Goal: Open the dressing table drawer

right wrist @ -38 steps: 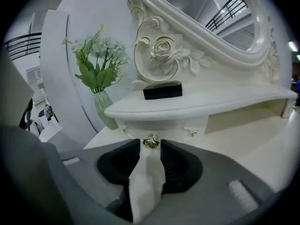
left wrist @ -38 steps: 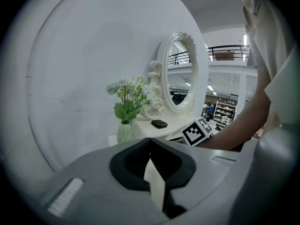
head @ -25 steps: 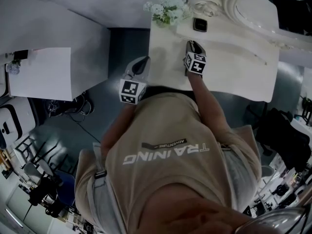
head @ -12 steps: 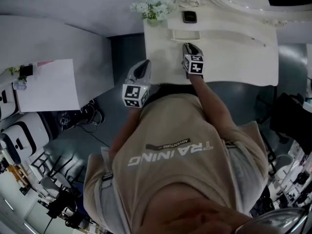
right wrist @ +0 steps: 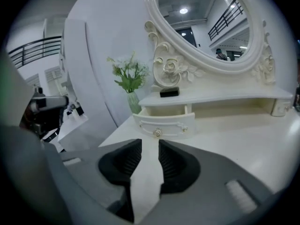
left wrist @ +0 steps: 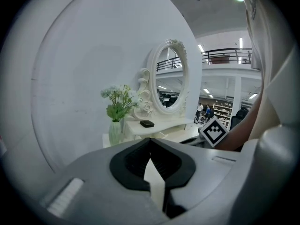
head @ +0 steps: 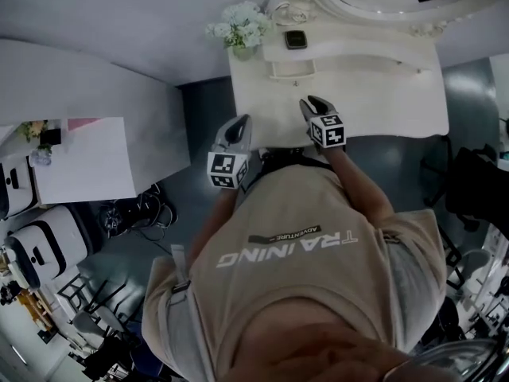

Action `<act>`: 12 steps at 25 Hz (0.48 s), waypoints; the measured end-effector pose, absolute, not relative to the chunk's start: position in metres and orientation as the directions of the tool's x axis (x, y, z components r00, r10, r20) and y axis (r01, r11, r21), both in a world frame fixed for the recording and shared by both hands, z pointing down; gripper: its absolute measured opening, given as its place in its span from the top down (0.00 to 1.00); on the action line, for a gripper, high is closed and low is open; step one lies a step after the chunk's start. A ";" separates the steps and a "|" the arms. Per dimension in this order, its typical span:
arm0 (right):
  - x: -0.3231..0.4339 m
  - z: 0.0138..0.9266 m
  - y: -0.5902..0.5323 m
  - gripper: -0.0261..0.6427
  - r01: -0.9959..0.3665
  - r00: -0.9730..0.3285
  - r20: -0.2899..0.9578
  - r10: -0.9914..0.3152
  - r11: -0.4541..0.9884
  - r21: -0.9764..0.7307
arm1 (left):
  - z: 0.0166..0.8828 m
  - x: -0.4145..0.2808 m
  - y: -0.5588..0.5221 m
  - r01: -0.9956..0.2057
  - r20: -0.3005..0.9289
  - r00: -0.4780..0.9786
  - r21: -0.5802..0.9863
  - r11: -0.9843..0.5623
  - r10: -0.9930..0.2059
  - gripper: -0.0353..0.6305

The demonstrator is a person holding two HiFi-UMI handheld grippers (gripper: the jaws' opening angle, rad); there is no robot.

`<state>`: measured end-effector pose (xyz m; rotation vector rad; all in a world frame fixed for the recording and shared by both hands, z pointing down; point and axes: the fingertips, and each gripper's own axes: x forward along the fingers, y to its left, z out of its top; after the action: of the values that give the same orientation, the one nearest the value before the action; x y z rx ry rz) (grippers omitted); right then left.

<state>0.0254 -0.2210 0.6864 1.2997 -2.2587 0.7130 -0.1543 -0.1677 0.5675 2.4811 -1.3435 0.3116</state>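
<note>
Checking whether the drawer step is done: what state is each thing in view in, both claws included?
drawer: open, pulled out from under the shelf.
right claw: jaws opening, nothing between them, apart from the drawer.
left claw: shut, empty.
flower vase: upright beside the drawer.
black box: lying on the shelf above the drawer.
mirror: upright.

The head view looks steeply down over the person's torso, with the dressing table point(head: 382, 110) across the upper frame. The left gripper view faces the table from beyond its left edge, farther back. The right gripper view sits low over the tabletop, close to the drawer point(right wrist: 164, 123). All three views share the flowers point(head: 238, 29) and the mirror point(right wrist: 206, 18).
</note>
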 end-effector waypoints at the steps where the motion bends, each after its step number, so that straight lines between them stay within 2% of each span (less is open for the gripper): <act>1: 0.025 0.677 -0.216 0.79 -0.865 -0.489 0.581 -0.651 0.449 -0.225 | 0.564 -0.152 -0.168 -0.836 0.324 0.546 0.153 -0.527 -0.773 0.94; 4: 0.029 0.646 -0.210 0.81 -0.842 -0.531 0.523 -0.667 0.487 -0.234 | 0.553 -0.145 -0.179 -0.823 0.308 0.563 0.122 -0.555 -0.767 0.94; 8: 0.046 0.591 -0.213 0.95 -0.823 -0.567 0.401 -0.720 0.513 -0.243 | 0.527 -0.134 -0.201 -0.808 0.271 0.582 0.085 -0.583 -0.767 0.94; 12: 0.060 0.537 -0.216 0.96 -0.794 -0.608 0.295 -0.737 0.569 -0.215 | 0.484 -0.125 -0.220 -0.803 0.212 0.588 0.035 -0.596 -0.780 0.94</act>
<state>0.0603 -0.2161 0.5368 1.2935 -2.6271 0.4899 -0.1253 -0.2201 0.4844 2.6848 -1.3445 0.2640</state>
